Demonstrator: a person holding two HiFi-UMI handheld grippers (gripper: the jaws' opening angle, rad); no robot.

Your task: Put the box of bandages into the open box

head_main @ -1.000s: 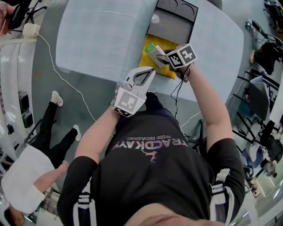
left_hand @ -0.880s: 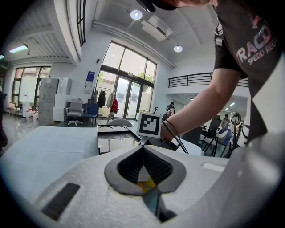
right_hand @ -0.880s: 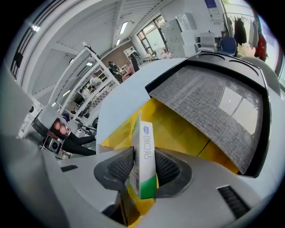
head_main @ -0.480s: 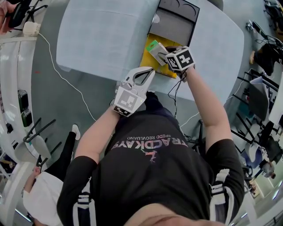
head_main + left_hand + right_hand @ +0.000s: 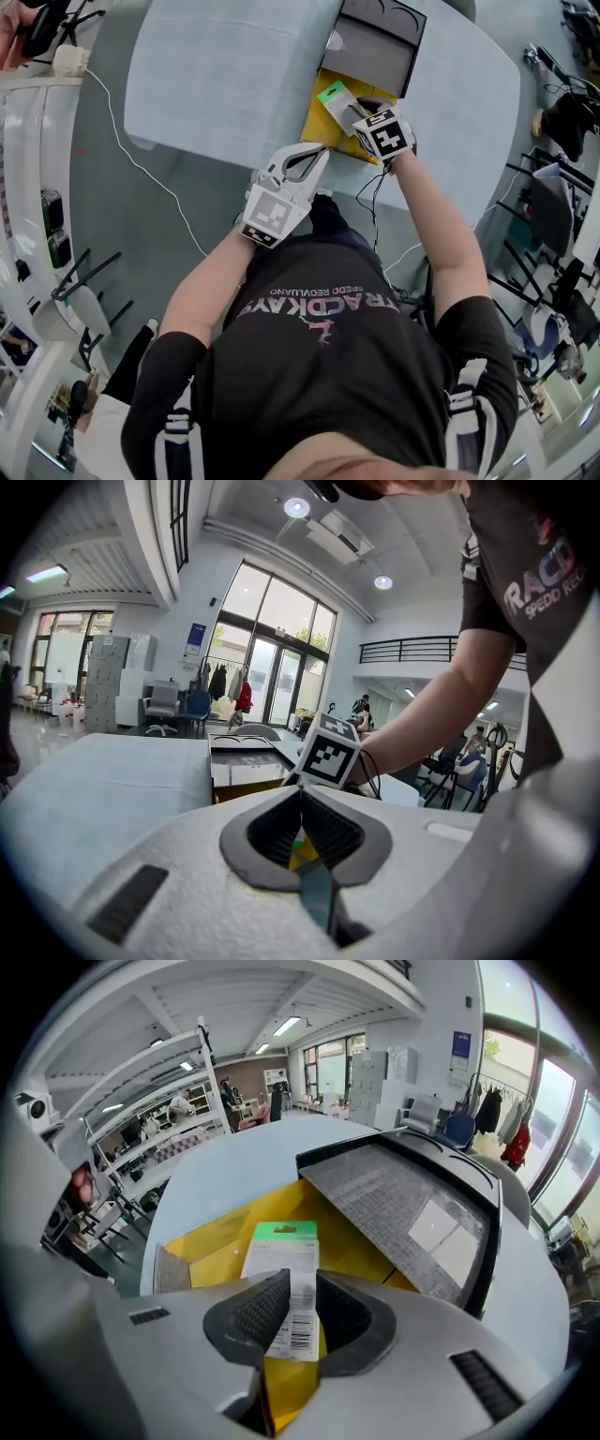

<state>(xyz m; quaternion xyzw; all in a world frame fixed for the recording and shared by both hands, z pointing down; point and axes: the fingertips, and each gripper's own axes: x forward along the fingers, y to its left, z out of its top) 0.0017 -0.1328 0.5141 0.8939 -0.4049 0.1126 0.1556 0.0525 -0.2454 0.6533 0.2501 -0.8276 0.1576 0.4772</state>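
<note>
The right gripper [image 5: 291,1290], its jaws having just been closing, is pinching the box of bandages [image 5: 284,1252] over the open box's [image 5: 317,134] yellow inside. Lowering and release are seemingly remaining. At seven o'clock the left gripper [image 5: 317,153] is idling, jaws pressed together.

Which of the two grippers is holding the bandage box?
The right gripper: its jaws, just closing, clamp the bandage box; the left gripper has its jaws together, empty.
</note>
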